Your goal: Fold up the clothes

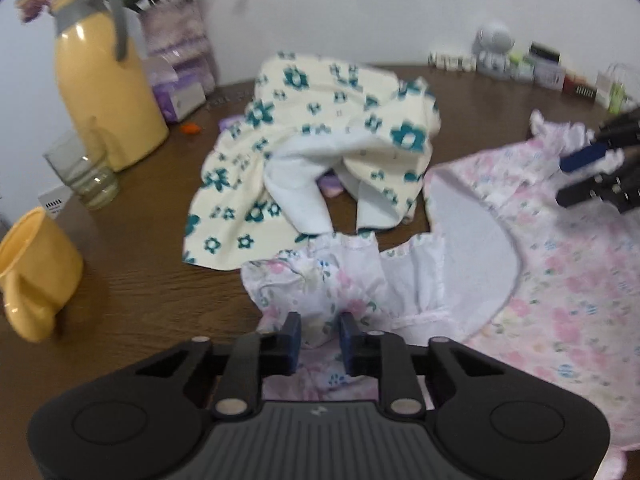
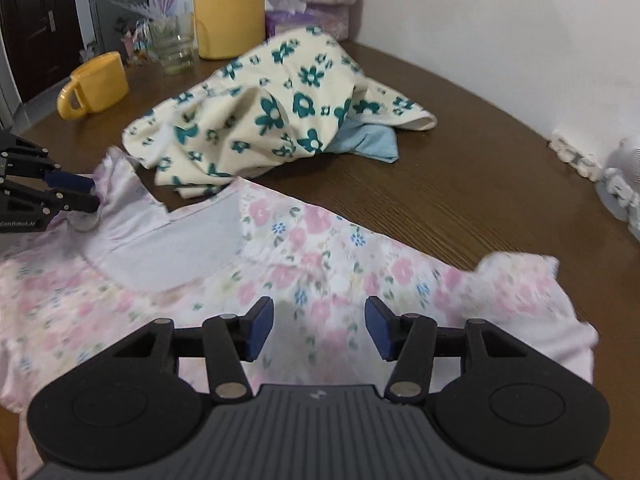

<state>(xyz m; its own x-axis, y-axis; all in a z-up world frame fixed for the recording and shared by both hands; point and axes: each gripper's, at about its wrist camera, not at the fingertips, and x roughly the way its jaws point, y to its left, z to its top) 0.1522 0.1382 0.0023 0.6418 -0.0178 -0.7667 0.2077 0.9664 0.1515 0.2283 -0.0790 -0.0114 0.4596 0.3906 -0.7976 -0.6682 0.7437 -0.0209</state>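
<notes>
Risk: your left gripper (image 1: 320,338) pinches the pink floral top's (image 2: 320,264) ruffled sleeve (image 1: 320,280), seemingly thinly; your right gripper (image 2: 319,328), jaws spread, holds nothing, so a tug drags it.

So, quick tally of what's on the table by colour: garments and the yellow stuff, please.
Pink floral garment: 1
Cream garment with teal flowers: 1
Light blue cloth, partly under the cream one: 1
Yellow jug: 1
Yellow mug: 1
Total: 5
</notes>
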